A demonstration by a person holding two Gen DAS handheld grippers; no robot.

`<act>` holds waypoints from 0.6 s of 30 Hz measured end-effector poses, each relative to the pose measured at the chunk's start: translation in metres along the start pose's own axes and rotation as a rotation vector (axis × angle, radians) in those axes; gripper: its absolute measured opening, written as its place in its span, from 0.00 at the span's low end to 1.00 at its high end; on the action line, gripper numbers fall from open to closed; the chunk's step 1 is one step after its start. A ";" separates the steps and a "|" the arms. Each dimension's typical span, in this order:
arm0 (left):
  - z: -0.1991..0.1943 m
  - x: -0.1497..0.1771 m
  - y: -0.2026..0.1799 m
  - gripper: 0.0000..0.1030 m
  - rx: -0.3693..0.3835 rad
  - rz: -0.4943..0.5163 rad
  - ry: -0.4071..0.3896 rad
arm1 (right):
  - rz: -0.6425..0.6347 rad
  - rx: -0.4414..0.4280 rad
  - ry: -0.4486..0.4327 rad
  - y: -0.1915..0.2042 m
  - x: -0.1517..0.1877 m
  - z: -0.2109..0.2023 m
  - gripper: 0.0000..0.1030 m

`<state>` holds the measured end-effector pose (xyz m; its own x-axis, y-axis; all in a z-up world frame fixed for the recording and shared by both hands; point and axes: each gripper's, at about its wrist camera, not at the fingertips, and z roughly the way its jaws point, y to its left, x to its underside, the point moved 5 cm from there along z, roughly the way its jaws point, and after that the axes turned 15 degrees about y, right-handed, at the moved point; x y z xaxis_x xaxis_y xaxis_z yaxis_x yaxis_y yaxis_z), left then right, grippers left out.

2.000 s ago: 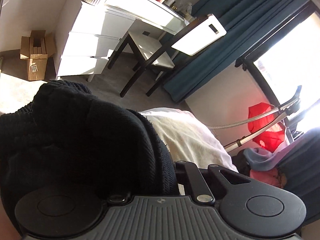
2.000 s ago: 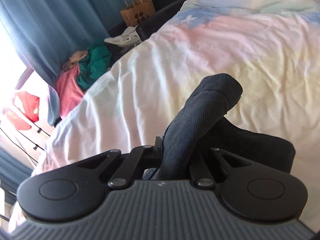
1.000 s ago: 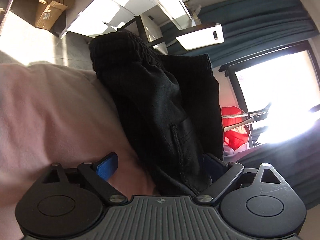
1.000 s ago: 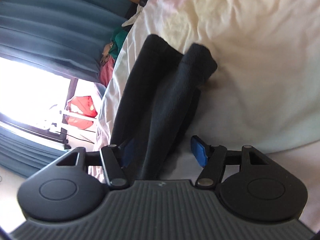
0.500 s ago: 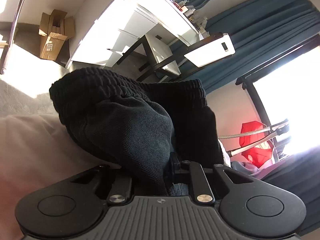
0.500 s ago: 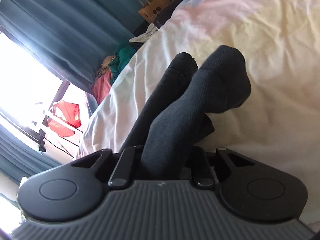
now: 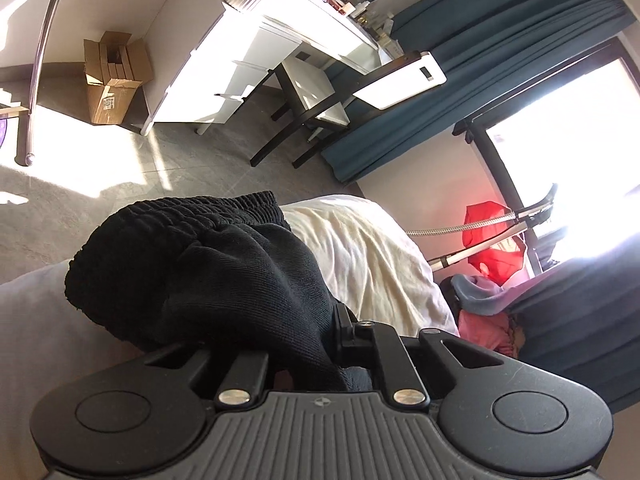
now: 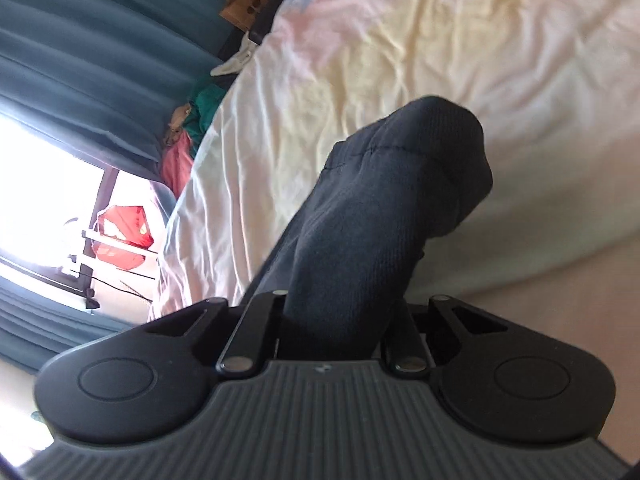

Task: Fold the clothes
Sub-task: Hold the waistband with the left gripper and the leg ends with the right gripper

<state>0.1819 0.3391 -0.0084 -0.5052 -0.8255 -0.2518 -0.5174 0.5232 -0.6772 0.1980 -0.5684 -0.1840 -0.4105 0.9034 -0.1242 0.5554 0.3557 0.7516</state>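
Note:
My left gripper (image 7: 316,344) is shut on the black pants (image 7: 208,272); their ribbed elastic waistband bunches over the fingers and hides the tips. My right gripper (image 8: 340,312) is shut on the same dark pants (image 8: 384,208), a folded leg end standing up between the fingers. Both hold the cloth just above the bed's pale cover (image 8: 400,60), which shows in the left wrist view (image 7: 368,260) too.
A white desk (image 7: 248,40) and a dark chair (image 7: 316,92) stand across the grey floor, with a cardboard box (image 7: 112,80) by the wall. Teal curtains (image 7: 500,32) frame a bright window. A pile of clothes (image 8: 188,132) lies beside the bed. A paper bag (image 8: 248,0) stands beyond it.
One second ago both grippers were open around the pants on the bed. They shut on the cloth by half a second ago and have lifted it slightly since.

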 end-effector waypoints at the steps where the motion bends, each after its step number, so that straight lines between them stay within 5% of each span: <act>1: -0.005 0.007 0.009 0.11 -0.012 0.012 0.006 | 0.015 -0.003 0.021 -0.011 0.007 -0.005 0.18; 7: -0.005 0.038 0.067 0.13 -0.031 0.060 0.043 | 0.086 -0.083 0.083 -0.049 0.022 -0.009 0.18; 12: -0.004 0.051 0.080 0.22 -0.020 0.149 0.043 | 0.091 -0.123 0.090 -0.054 0.021 -0.004 0.18; 15: -0.012 0.058 0.081 0.45 -0.079 0.180 0.053 | 0.094 -0.146 0.095 -0.057 0.021 -0.001 0.18; 18: -0.024 0.070 0.079 0.55 -0.123 0.264 0.062 | 0.096 -0.169 0.099 -0.060 0.020 0.002 0.20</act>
<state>0.0894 0.3276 -0.0630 -0.6727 -0.6448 -0.3628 -0.4401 0.7429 -0.5044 0.1581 -0.5709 -0.2326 -0.4353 0.9002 0.0115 0.4699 0.2163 0.8558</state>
